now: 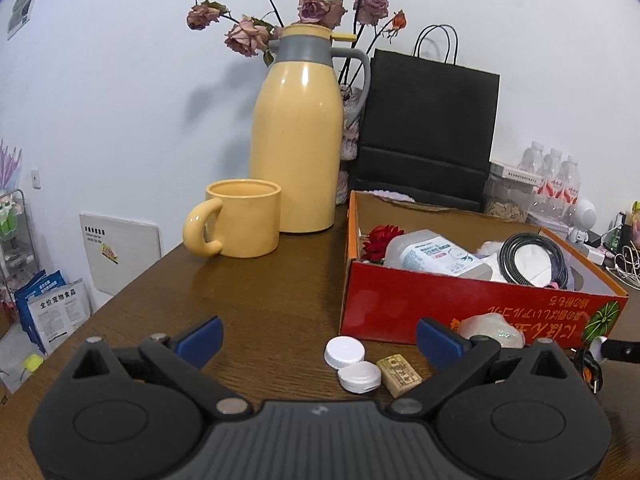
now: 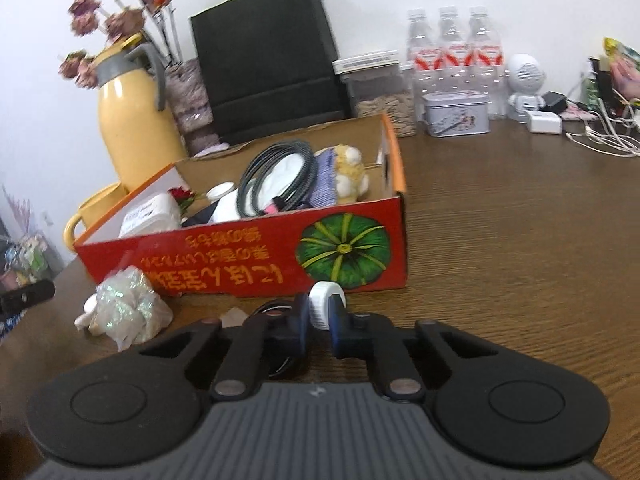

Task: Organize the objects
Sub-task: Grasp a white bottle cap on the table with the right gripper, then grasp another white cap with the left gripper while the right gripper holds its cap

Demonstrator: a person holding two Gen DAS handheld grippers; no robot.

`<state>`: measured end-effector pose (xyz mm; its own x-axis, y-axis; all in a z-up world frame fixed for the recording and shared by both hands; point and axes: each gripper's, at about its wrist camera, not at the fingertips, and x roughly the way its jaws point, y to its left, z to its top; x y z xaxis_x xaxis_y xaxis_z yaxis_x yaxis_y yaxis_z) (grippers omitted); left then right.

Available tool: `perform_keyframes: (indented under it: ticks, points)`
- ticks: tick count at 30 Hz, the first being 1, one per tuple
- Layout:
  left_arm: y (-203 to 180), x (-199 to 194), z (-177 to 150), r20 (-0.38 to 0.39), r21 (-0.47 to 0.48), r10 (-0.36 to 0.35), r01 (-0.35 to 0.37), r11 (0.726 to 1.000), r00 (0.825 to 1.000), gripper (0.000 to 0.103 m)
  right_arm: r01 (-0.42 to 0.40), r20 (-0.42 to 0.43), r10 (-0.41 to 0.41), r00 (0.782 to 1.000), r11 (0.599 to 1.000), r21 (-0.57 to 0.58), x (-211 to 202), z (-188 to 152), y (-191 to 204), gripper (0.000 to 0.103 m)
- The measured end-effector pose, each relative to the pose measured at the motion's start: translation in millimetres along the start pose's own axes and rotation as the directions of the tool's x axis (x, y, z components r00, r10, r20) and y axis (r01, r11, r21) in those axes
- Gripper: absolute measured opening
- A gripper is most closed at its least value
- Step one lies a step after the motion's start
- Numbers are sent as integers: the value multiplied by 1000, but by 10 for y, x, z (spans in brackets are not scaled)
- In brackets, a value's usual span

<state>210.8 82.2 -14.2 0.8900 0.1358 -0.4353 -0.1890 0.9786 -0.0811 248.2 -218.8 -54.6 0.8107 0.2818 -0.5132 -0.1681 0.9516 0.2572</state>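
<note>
My left gripper (image 1: 320, 336) stands open low over the brown table (image 1: 260, 292). Between its blue fingers lie two white caps (image 1: 344, 352) (image 1: 359, 377) and a cork (image 1: 401, 374), none of them touched. A red cardboard box (image 1: 440, 304) holding a bottle, a coiled cable and a red flower stands just beyond, with an iridescent crumpled wad (image 1: 492, 330) against its front. My right gripper (image 2: 320, 312) is shut on a white ribbed cap (image 2: 325, 304), held on edge in front of the box (image 2: 248, 264). The wad (image 2: 128, 308) lies to its left.
A yellow thermos (image 1: 296, 140) and a yellow mug (image 1: 244, 224) stand left of the box, with a black paper bag (image 1: 428, 128) behind it. Water bottles (image 2: 448, 52), a tin (image 2: 456, 114) and loose white cables (image 2: 600, 140) line the back right. The table's left edge is near the mug.
</note>
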Motion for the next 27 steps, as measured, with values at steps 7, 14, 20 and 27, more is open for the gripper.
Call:
perform_keyframes:
  ticks: [7,14,20,27]
  points:
    - [-45,36,-36,-46,25,-58,59,998,997,101,14,79,-13,997,1000,-8,-186,-22,20,11]
    - [-260,127,-143,-122,121,-80,95,988,989,76,2,96,3,995,999,-52,-259,-70,136,11]
    - [-216,142,-132,-102,80,-39,47,996,994,71,-3,99,9,995,998,-63,-274,-85,161,11]
    - [-134,251,-122,-152,51,8,0,999,988,44,-6,103,13,995,998,-67,-286,-89,167,11]
